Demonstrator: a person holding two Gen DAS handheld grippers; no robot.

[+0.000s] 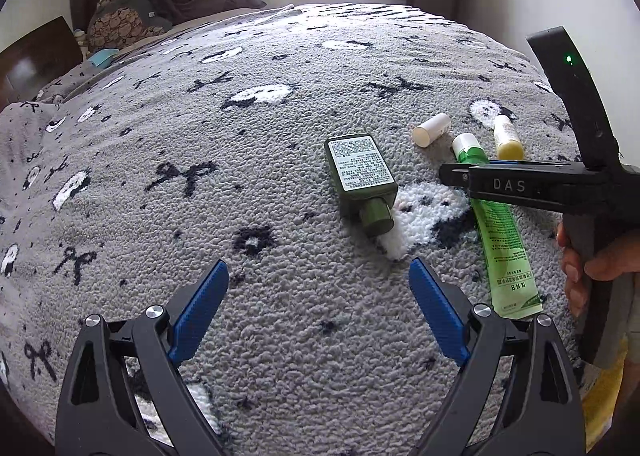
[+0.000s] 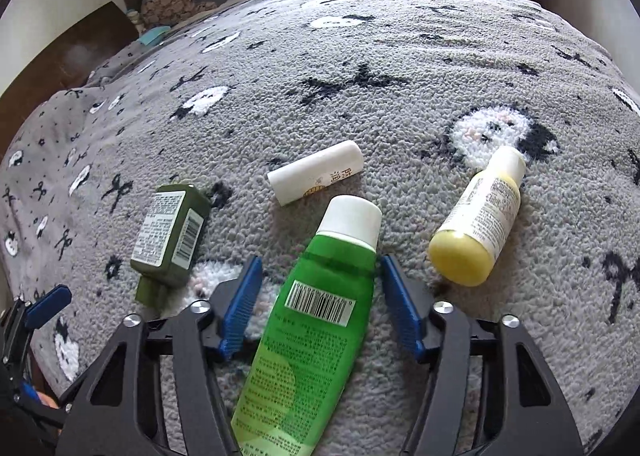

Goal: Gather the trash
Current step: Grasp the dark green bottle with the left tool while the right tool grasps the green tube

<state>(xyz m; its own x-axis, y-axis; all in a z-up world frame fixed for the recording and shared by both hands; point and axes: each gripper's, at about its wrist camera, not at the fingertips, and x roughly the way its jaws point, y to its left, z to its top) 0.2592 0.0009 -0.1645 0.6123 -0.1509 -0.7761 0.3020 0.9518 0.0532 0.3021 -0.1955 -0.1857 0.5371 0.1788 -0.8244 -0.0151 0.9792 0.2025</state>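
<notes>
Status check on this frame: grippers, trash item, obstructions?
Left gripper open, empty. Right gripper open, jaws astride green tube, pads clear. Olive bottle beside it; nothing blocking.

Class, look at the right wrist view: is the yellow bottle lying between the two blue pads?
No. The green tube lies between the pads; the yellow bottle lies off to the right.

The black gripper [image 1: 520, 186] has the letters "DAS" on its side, and the white tube [image 2: 316, 172] shows Chinese signs (the other labels are too small to read).
</notes>
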